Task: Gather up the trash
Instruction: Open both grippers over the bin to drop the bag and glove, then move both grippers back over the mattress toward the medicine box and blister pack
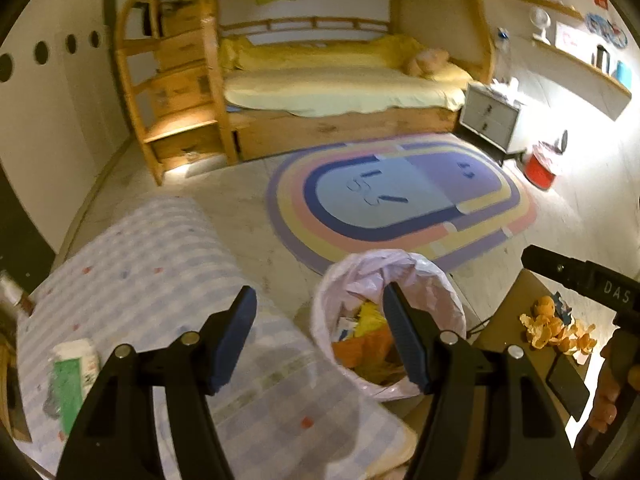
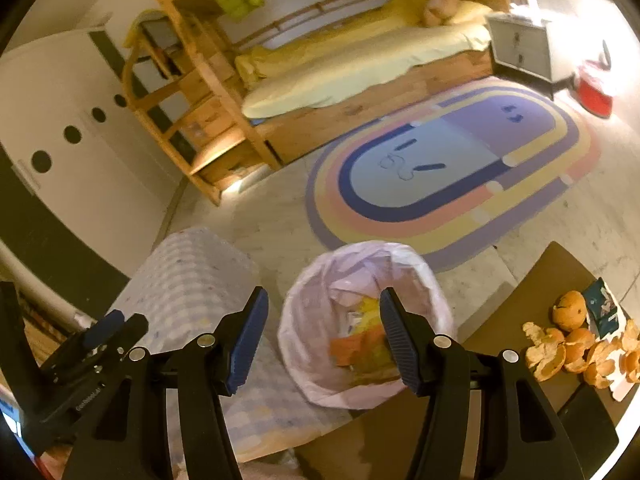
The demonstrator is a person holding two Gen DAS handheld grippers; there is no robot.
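Observation:
A bin lined with a pink bag (image 1: 340, 280) stands on the floor just beyond my open left gripper (image 1: 320, 304), whose jaws hold nothing. Orange and yellow wrappers (image 1: 368, 340) lie inside it. In the right wrist view the same bin (image 2: 304, 300) sits under my open, empty right gripper (image 2: 323, 304), with the wrappers (image 2: 360, 348) showing between the fingers. Orange peels (image 2: 576, 344) and a dark teal packet (image 2: 604, 308) lie on a brown table (image 2: 520, 300) to the right. The peels (image 1: 556, 328) also appear in the left wrist view.
A checked blue-and-white cushion (image 1: 160, 264) lies left of the bin, with a green-and-white tissue pack (image 1: 72, 368) on it. A dark phone (image 1: 568, 384) rests on the table. Beyond are a striped oval rug (image 1: 400, 200), a wooden bunk bed (image 1: 340, 92), a nightstand (image 1: 488, 116) and a red bin (image 1: 540, 168).

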